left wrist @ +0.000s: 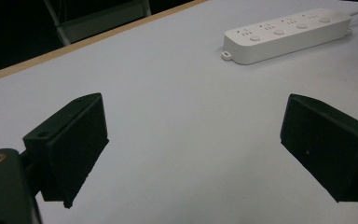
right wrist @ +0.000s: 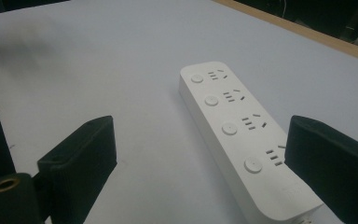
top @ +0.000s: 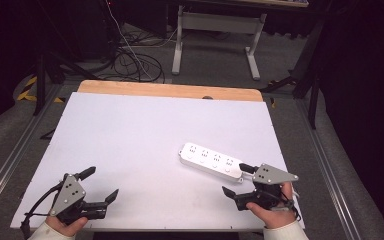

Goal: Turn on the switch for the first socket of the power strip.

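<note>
— so what's happening down at this end of the table?

— nearest us, the left gripper (top: 98, 184) sits low by the front edge on the left, a hand wrapped round the back of it. its jaws stand wide apart with nothing between them, just bare white sheet.

— and the other one?

— the right gripper (top: 236, 178) is near the front edge on the right, also spread wide and holding nothing. one jaw reaches up beside the near end of the power strip (top: 211, 161); whether it touches the casing, i can't tell from above. looking along its own jaws, the strip runs away between them, closer to the right-hand one.

— where does the strip lie, then?

— flat on the white table (top: 130, 130), right of the middle, slanted, its near end by the right gripper and its far end pointing toward the centre. four sockets, each with a round button, and nothing plugged in. a thin white cord seems to trail off one end, hard to make out.

— so how far along is it?

— nobody's told me the job, so i'm guessing. from how it lies, i'd say nothing is done yet: the strip is flat, unheld, no plug in it. the right side looks lined up to take it; the left is well apart from it.

— and beyond the table?

— a strip of wooden edge (top: 170, 90) at the far side, then cables (top: 135, 60) on the floor and a desk frame (top: 217, 30) in the dark.
</note>
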The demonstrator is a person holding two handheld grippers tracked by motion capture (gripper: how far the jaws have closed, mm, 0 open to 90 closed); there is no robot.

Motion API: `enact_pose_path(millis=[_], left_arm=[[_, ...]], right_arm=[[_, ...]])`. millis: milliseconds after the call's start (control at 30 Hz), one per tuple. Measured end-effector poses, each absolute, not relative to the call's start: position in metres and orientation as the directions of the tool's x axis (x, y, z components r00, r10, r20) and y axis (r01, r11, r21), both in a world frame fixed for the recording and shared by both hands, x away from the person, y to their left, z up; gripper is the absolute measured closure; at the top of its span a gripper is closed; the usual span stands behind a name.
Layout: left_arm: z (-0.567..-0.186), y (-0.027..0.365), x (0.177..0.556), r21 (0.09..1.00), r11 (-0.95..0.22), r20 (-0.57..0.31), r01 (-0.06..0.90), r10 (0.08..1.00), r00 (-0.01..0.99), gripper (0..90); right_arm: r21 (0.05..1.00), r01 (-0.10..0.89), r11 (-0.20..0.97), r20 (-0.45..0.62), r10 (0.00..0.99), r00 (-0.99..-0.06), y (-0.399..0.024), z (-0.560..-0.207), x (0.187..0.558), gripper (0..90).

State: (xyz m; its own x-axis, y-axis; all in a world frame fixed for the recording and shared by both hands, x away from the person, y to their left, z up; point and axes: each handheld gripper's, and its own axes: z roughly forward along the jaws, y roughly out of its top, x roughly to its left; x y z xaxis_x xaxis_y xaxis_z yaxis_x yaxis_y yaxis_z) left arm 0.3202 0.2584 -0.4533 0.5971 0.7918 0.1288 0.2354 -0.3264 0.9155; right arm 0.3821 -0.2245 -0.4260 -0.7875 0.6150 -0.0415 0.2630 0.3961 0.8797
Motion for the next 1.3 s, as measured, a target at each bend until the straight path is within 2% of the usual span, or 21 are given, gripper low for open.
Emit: enact_pose_path(millis=[433, 800, 900, 1100, 1233, 1300], left_arm=[[-0.453, 0.258, 0.32, 0.916, -0.325, 0.128, 0.233, 0.791, 0.599, 8.0], [-0.453, 0.258, 0.32, 0.915, -0.332, 0.137, 0.228, 0.789, 0.599, 7.9], [-0.454, 0.258, 0.32, 0.916, -0.326, 0.129, 0.233, 0.79, 0.599, 7.9], [-0.453, 0.258, 0.32, 0.916, -0.327, 0.131, 0.231, 0.79, 0.6, 8.0], [-0.453, 0.258, 0.32, 0.915, -0.334, 0.137, 0.225, 0.785, 0.605, 7.9], [-0.453, 0.258, 0.32, 0.914, -0.336, 0.14, 0.225, 0.784, 0.605, 7.9]], right_arm=[[0.87, 0.268, 0.414, -0.057, 0.625, -0.779, -0.221, -0.411, 0.398, 10.7], [0.856, 0.291, 0.428, -0.057, 0.637, -0.769, -0.217, -0.407, 0.414, 15.2], [0.851, 0.292, 0.437, -0.06, 0.633, -0.772, -0.216, -0.407, 0.419, 23.7], [0.816, 0.304, 0.492, -0.076, 0.612, -0.787, -0.214, -0.402, 0.426, 50.2], [0.798, 0.301, 0.523, -0.1, 0.607, -0.788, -0.211, -0.397, 0.43, 63.9], [0.792, 0.312, 0.525, -0.086, 0.602, -0.794, -0.21, -0.397, 0.432, 65.2]])
